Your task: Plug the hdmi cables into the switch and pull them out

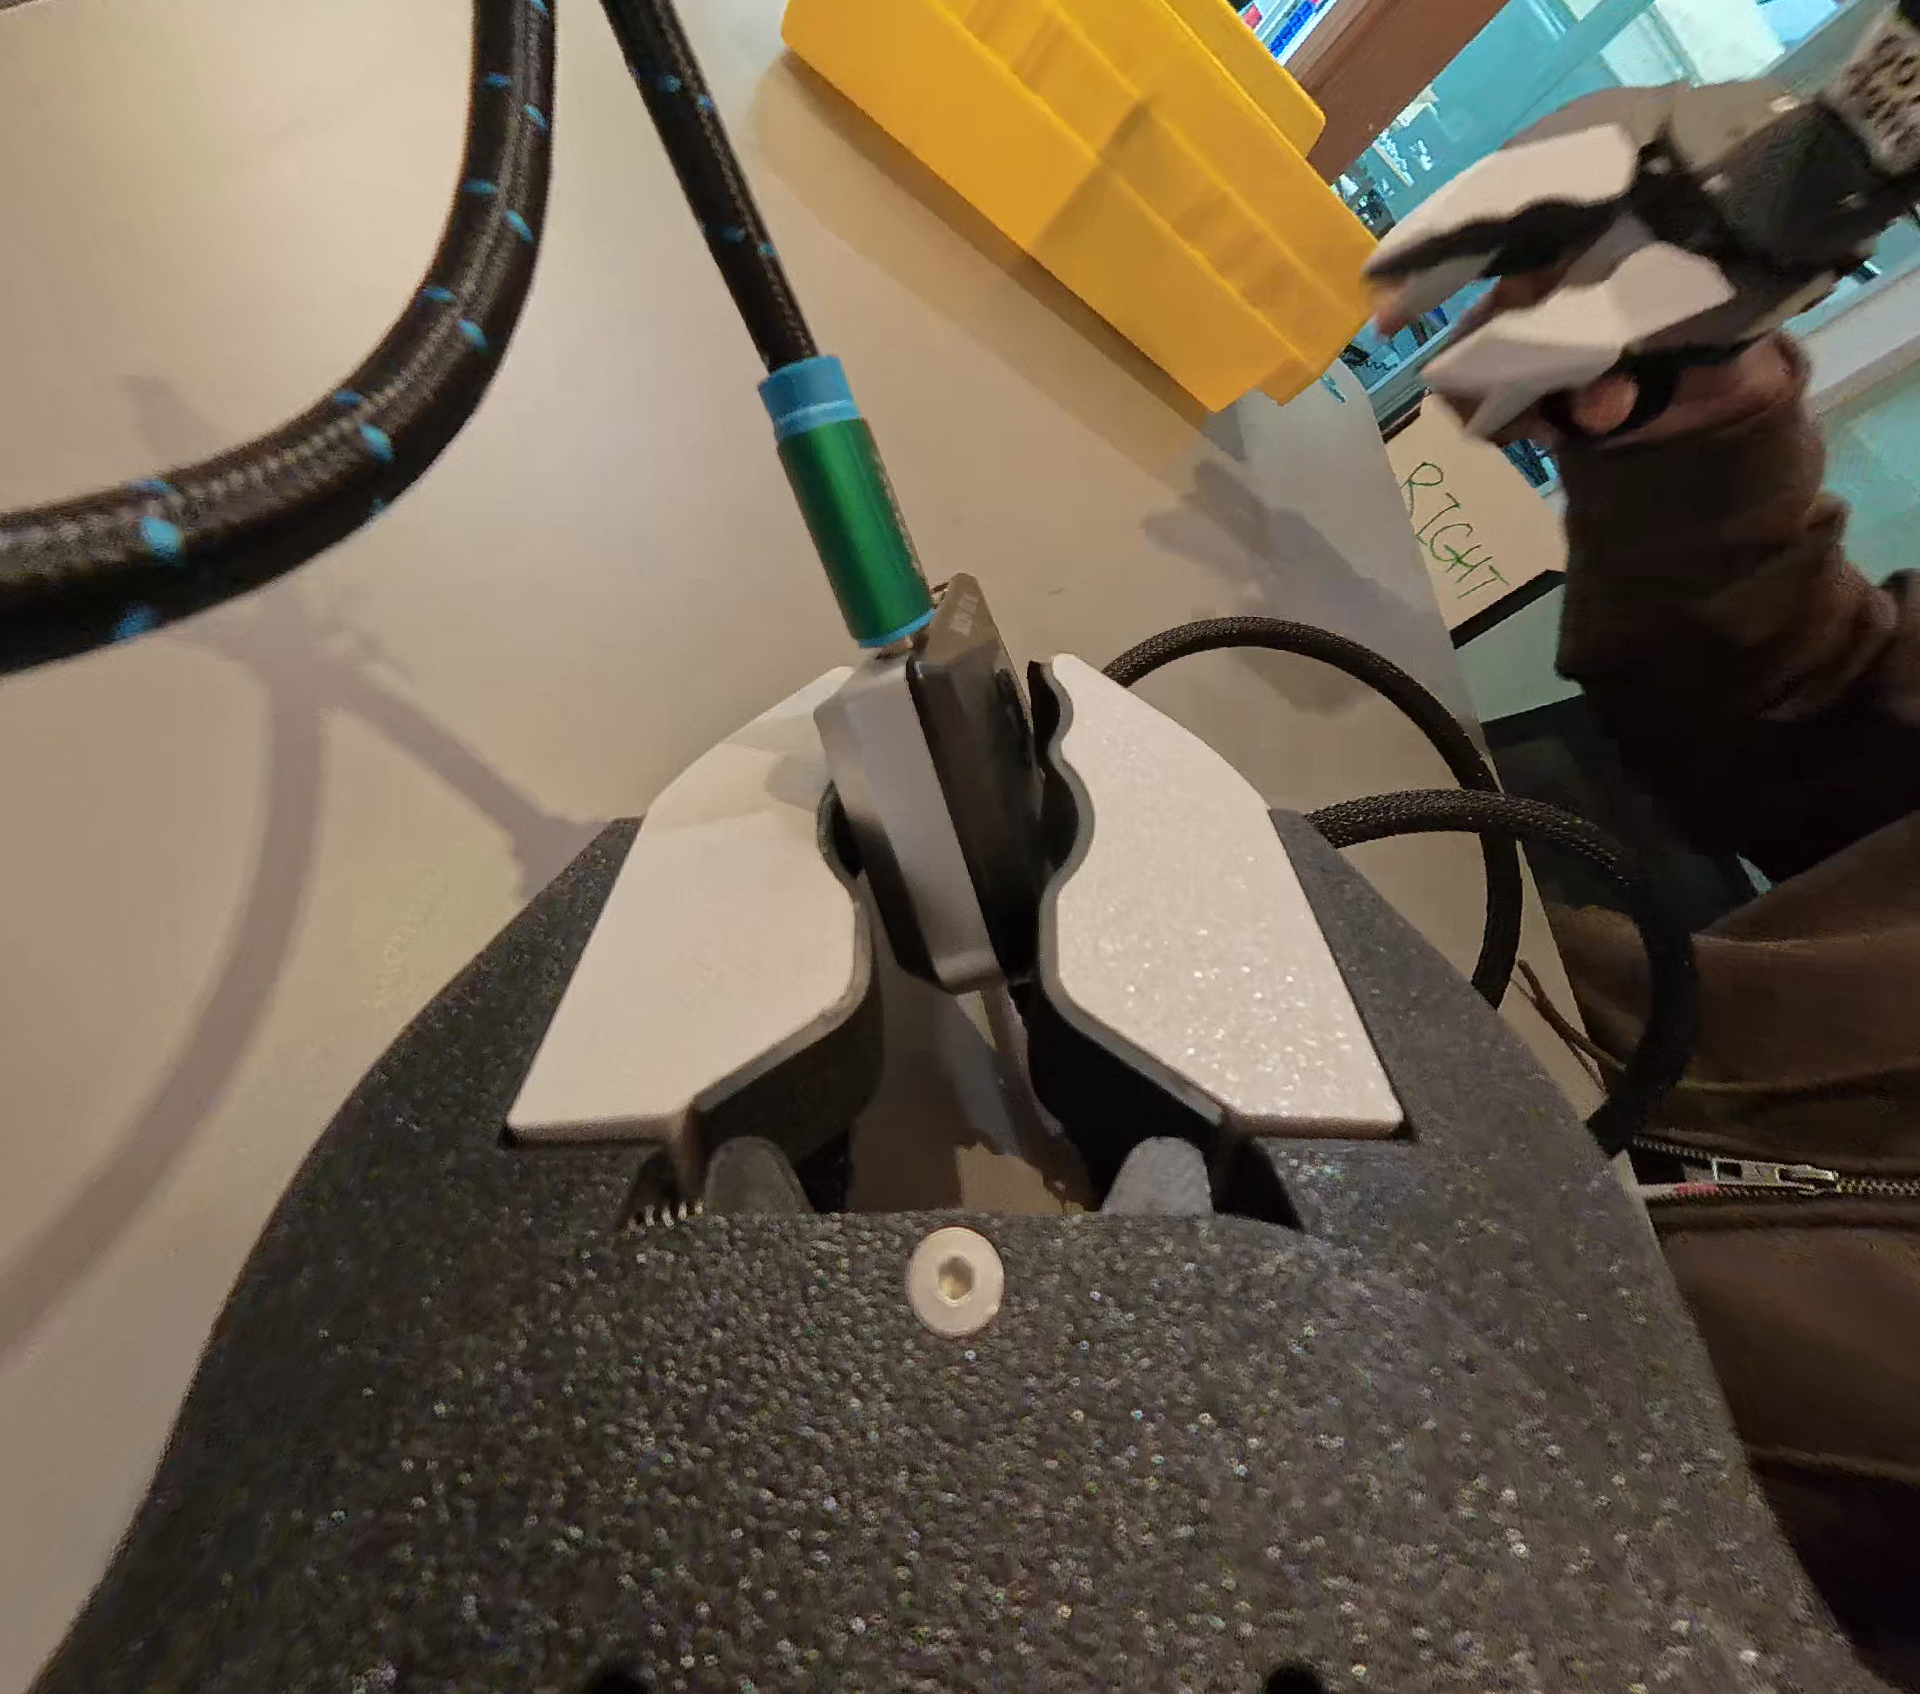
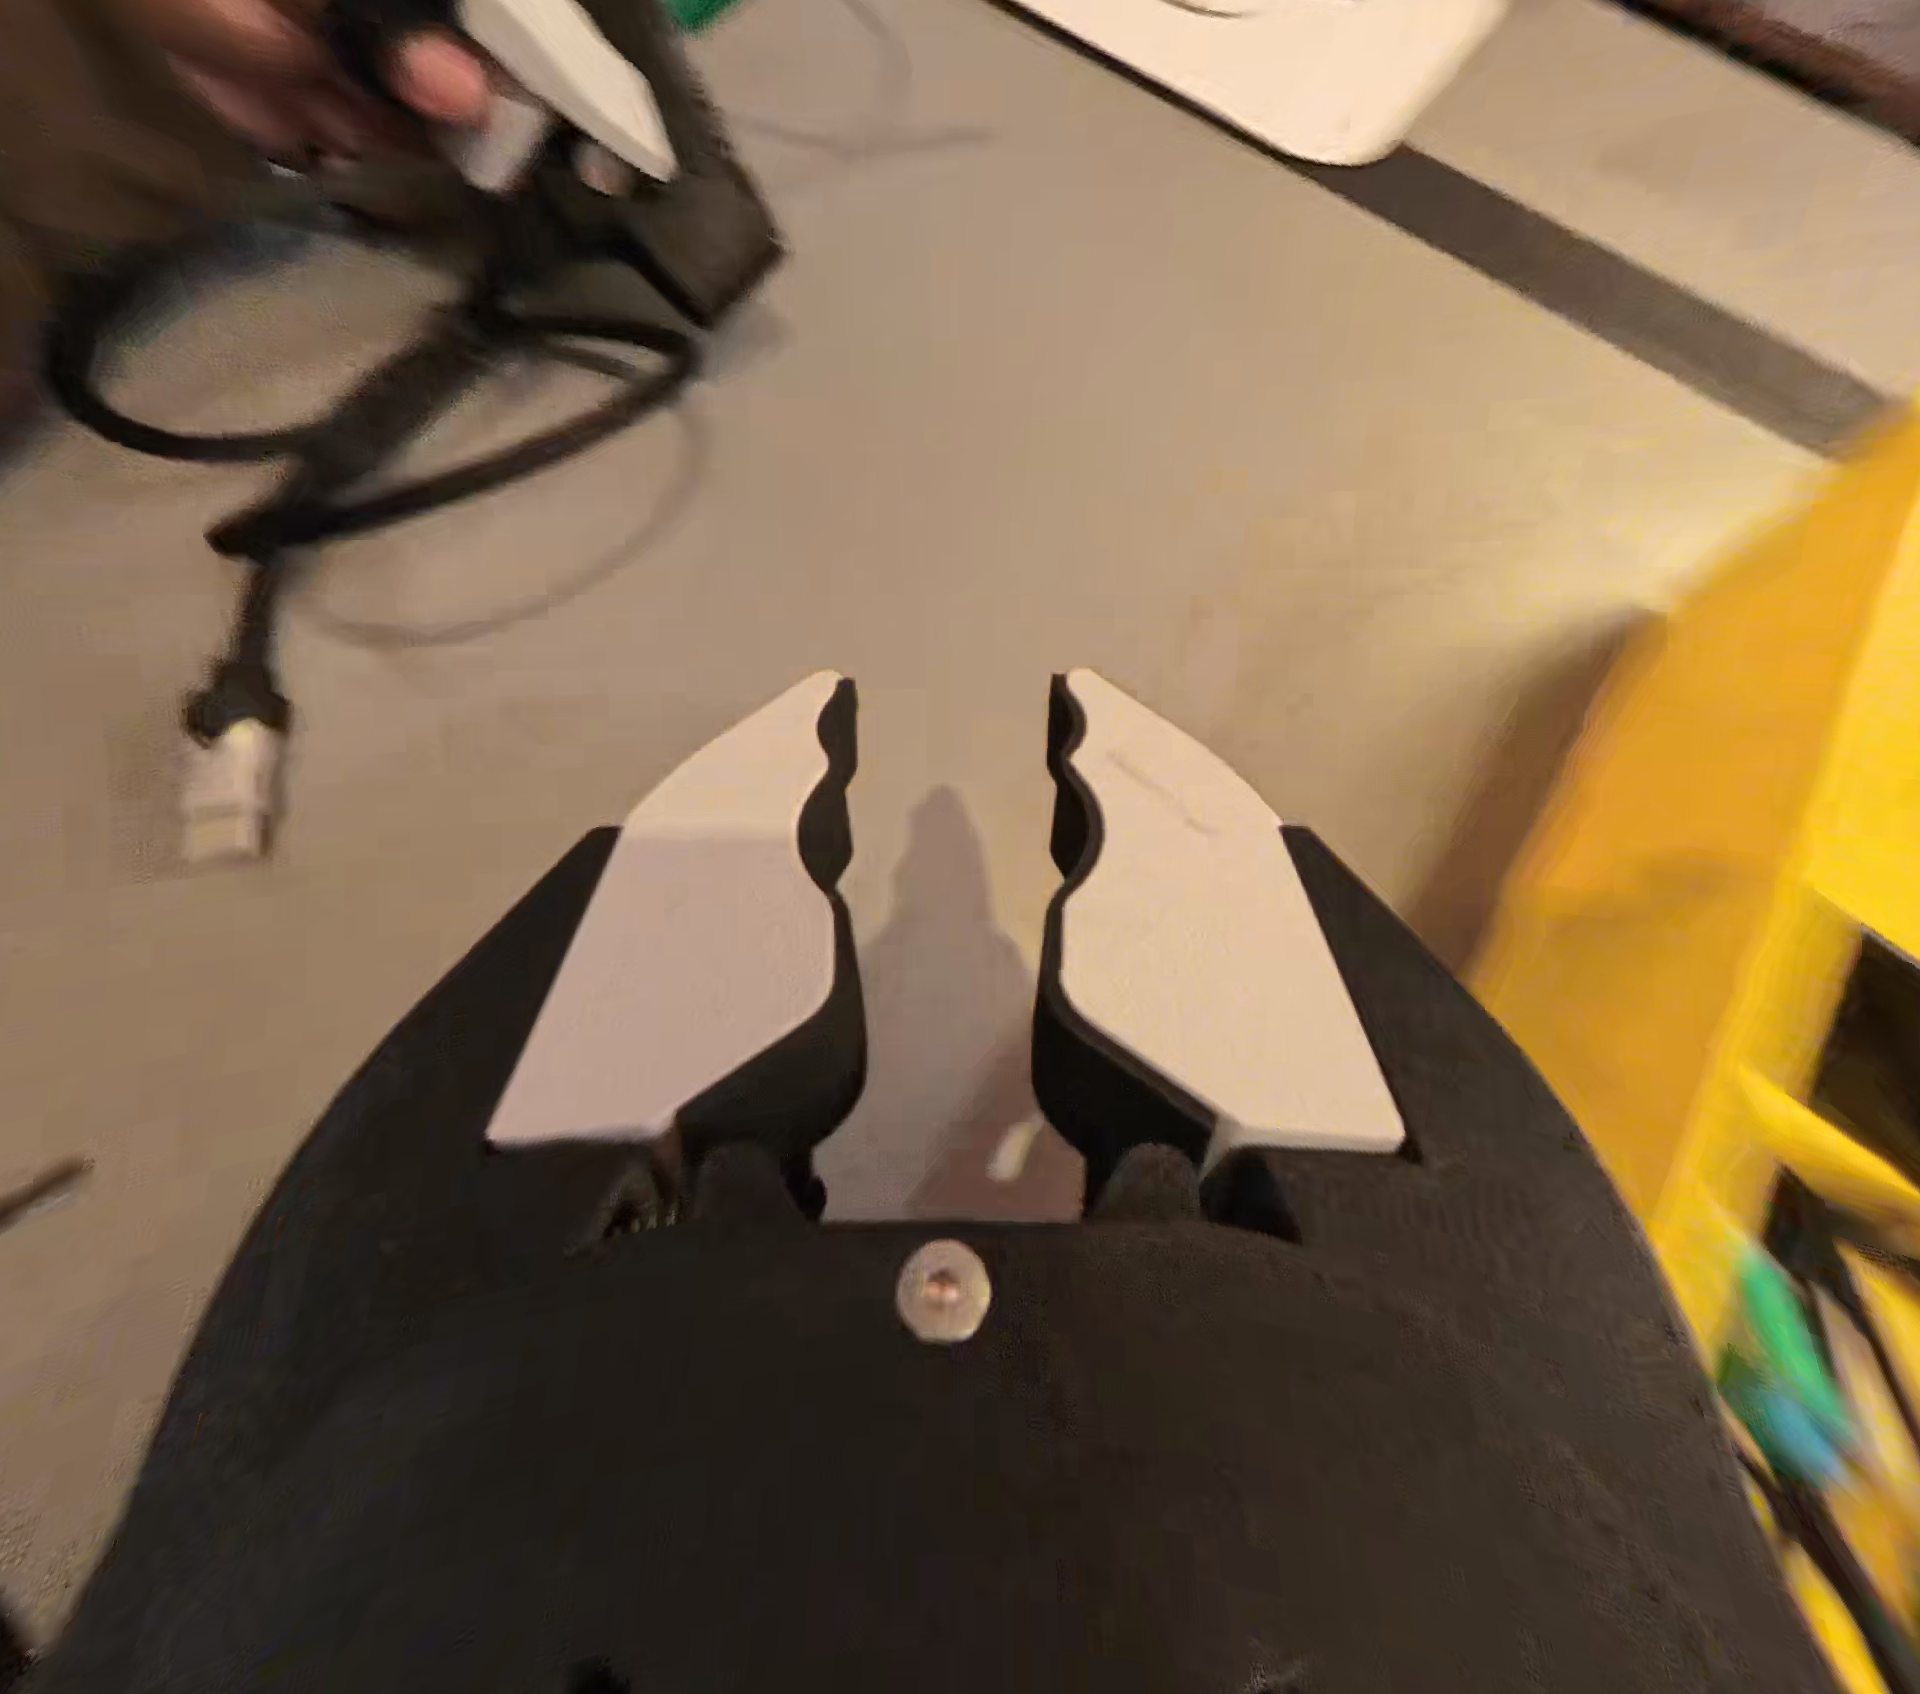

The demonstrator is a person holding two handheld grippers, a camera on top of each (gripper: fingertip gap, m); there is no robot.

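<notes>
Left hand-held gripper [image 1: 940,678] pinches a grey-black adapter [image 1: 956,792]; only the right view shows the right hand-held gripper [image 2: 954,688] spread above the tabletop [image 2: 1039,449].

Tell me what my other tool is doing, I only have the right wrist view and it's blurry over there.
Observer: The left tool is shut on a flat grey-and-black adapter block, pads against both sides.
Operator: Is anything plugged into that block?
Observer: Yes, a green metal plug with blue rings on a black braided cable with blue flecks meets its far end.
Operator: And how does my right tool look from there?
Observer: The right tool is held above the table, beside the yellow plastic bin; its fingers look apart, but that is blurred.
</notes>
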